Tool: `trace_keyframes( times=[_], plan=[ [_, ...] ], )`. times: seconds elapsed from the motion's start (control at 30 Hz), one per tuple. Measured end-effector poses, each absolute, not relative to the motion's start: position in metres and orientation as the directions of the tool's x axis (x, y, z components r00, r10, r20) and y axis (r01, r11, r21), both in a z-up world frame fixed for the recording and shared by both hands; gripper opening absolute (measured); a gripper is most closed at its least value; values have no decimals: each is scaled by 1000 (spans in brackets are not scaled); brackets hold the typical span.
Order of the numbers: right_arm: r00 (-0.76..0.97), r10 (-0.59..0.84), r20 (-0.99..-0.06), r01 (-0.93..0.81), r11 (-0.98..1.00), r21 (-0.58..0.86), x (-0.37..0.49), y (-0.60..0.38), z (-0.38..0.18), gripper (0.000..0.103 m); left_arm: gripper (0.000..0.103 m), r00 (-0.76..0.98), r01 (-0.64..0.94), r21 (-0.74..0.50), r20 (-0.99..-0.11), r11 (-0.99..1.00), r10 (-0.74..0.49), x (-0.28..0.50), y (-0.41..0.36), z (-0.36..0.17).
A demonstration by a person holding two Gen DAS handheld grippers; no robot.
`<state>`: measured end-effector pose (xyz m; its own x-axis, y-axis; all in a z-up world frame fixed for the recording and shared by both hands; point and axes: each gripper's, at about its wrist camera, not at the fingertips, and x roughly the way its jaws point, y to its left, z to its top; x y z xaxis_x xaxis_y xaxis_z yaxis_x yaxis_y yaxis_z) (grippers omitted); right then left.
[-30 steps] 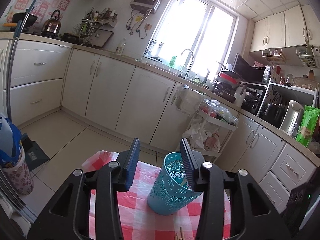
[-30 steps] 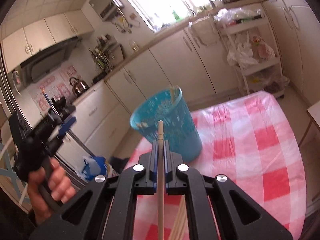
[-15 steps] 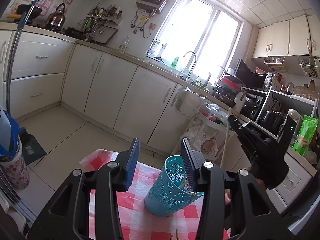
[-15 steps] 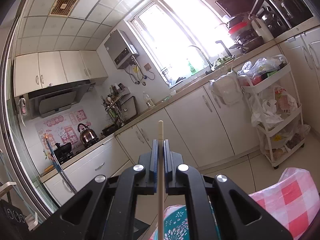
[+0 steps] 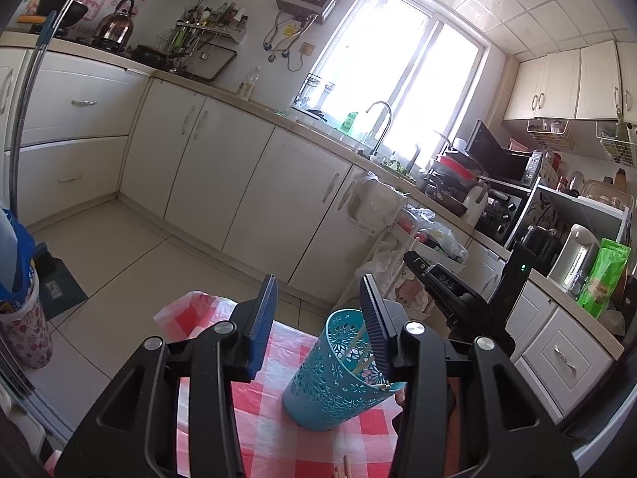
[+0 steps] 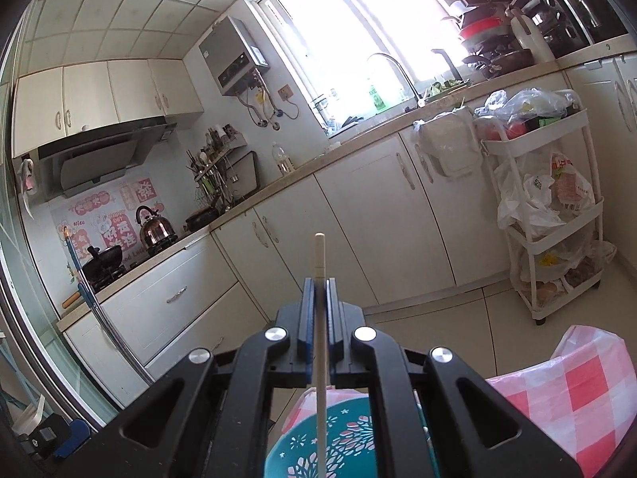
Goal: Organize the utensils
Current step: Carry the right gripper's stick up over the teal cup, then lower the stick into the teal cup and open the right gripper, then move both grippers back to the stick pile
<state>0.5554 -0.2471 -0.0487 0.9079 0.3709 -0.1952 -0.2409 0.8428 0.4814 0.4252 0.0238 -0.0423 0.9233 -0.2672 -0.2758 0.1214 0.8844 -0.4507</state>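
Observation:
A teal perforated utensil holder [image 5: 338, 370] stands on the red-checked tablecloth [image 5: 274, 430], with chopsticks [image 5: 360, 364] inside it. My left gripper [image 5: 318, 306] is open and empty, just above and in front of the holder. My right gripper [image 6: 319, 283] is shut on a pale chopstick [image 6: 320, 263], held upright, with its lower end over the holder [image 6: 326, 442]. The right gripper also shows in the left wrist view [image 5: 458, 298], right of the holder. More chopstick ends [image 5: 344, 468] lie on the cloth at the bottom edge.
White kitchen cabinets [image 5: 247, 183] and a counter with a sink run behind the table. A white trolley [image 6: 557, 215] with plastic bags stands by the cabinets. A floral bin [image 5: 24, 334] stands on the floor at left.
My right gripper has tilted up and moved over the holder with the chopstick upright in it. The left gripper has stayed open near the holder.

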Motion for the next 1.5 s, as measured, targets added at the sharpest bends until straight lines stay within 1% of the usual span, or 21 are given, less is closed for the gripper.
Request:
trace_keyframes(
  times=[0.23, 0.3, 0.33, 0.37, 0.5, 0.67, 0.73, 0.83, 1.0, 1.1, 1.23, 1.3, 1.33, 1.5],
  plan=[
    [890, 401, -218, -271, 848, 455, 536, -244, -52, 7, 41, 924, 117, -452, -277, 884, -264, 424, 23, -42],
    [885, 404, -233, -270, 852, 449, 532, -245, -53, 14, 42, 925, 114, -451, -277, 885, -261, 424, 23, -41],
    [886, 398, -238, -264, 855, 447, 530, -247, -53, 24, 42, 925, 114, -450, -278, 886, -260, 423, 23, -41],
    [888, 389, -245, -253, 859, 445, 529, -249, -53, 30, 42, 924, 114, -450, -279, 886, -261, 423, 23, -41],
    [889, 374, -265, -224, 859, 460, 522, -264, -54, 31, 43, 925, 116, -440, -279, 891, -258, 423, 22, -40],
    [906, 332, -261, -171, 853, 493, 481, -292, -53, 39, 44, 925, 109, -427, -288, 898, -249, 424, 24, -40],
    [901, 315, -299, -131, 854, 503, 456, -303, -62, 42, 45, 922, 104, -422, -297, 900, -246, 425, 24, -41],
    [861, 308, -406, -82, 870, 487, 422, -305, -86, 42, 47, 916, 93, -404, -324, 910, -237, 427, 24, -44],
    [749, 302, -589, -21, 900, 436, 375, -294, -146, 42, 47, 898, 66, -354, -387, 933, -211, 430, 21, -55],
    [667, 324, -671, -13, 905, 425, 370, -281, -175, 38, 47, 886, 59, -326, -419, 943, -200, 430, 18, -61],
    [607, 313, -731, -60, 935, 351, 374, -256, -191, 31, 47, 844, 70, -283, -495, 957, -208, 424, 7, -79],
    [594, 298, -747, -68, 944, 323, 375, -248, -197, 29, 47, 808, 75, -282, -544, 957, -224, 417, 2, -93],
    [585, 290, -757, -72, 949, 308, 378, -244, -200, 25, 47, 790, 75, -291, -566, 954, -235, 413, -1, -101],
    [552, 255, -794, -95, 965, 244, 379, -230, -215, 22, 47, 738, 109, -249, -629, 962, -246, 401, -18, -123]
  ],
)
